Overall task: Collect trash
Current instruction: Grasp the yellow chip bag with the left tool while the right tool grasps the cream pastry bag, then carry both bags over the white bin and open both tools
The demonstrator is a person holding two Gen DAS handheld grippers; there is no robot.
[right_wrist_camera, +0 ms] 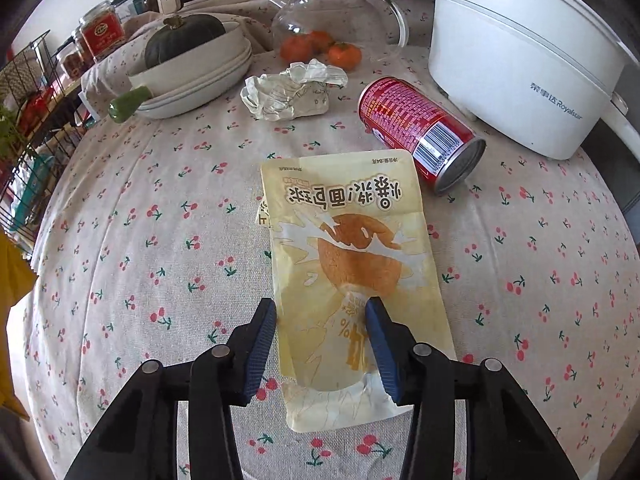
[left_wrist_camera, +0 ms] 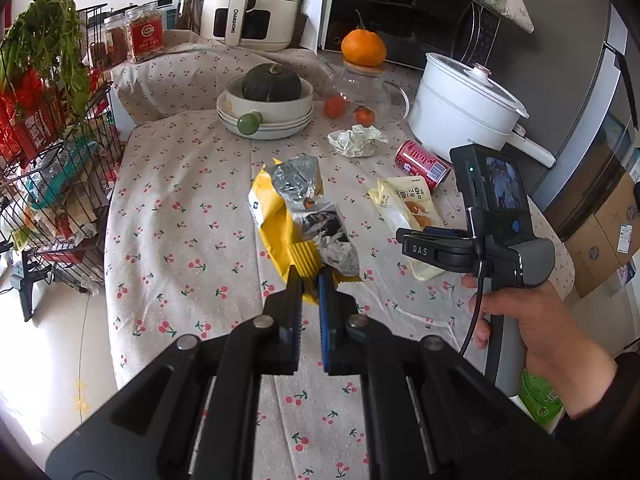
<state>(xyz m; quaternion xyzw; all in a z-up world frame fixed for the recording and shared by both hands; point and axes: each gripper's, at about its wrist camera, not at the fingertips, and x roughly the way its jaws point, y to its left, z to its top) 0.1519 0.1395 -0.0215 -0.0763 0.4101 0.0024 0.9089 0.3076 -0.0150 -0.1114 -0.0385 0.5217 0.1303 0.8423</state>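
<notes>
Where the wrapper lies: the cream wrapper (right_wrist_camera: 352, 264) is flat on the worktop (right_wrist_camera: 160, 220), its near end between the right gripper (right_wrist_camera: 320, 306) jaws.
Right jaws: apart; the left pad is at the wrapper's left edge and the right pad is over its printed face; no pinch is seen.
Left jaws: the left gripper (left_wrist_camera: 310, 280) is closed on the near end of a yellow bag (left_wrist_camera: 276, 216) with a crumpled silver lining, which hangs over the worktop's middle.
Other trash: a red can (right_wrist_camera: 420, 136) lies on its side just beyond the wrapper, barcode end toward the camera; crumpled paper (right_wrist_camera: 288, 92) lies left of the can.
Hand: a hand (left_wrist_camera: 532, 320) holds the right gripper's handle.
Writing: "CHANGHONG" on the white air fryer (left_wrist_camera: 248, 4); "Royalstar", after Chinese characters, on the white pot (right_wrist_camera: 520, 60); "DAS" on the right gripper's body; large Chinese characters on the wrapper above a picture of a round bun; the can's small print is too fine to read.
Surface: a pale cloth with small red cherries covers the worktop.
Also on it: a dark squash (left_wrist_camera: 272, 82) in stacked pale dishes, a glass jug (right_wrist_camera: 336, 8), tangerines (right_wrist_camera: 344, 56) and red-labelled jars (left_wrist_camera: 146, 36).
Room: a microwave (left_wrist_camera: 400, 12) stands at the back, a wire rack (left_wrist_camera: 52, 160) with packets and greens at the left over a pale floor (left_wrist_camera: 52, 340), and a cardboard box (left_wrist_camera: 604, 240) at the right.
</notes>
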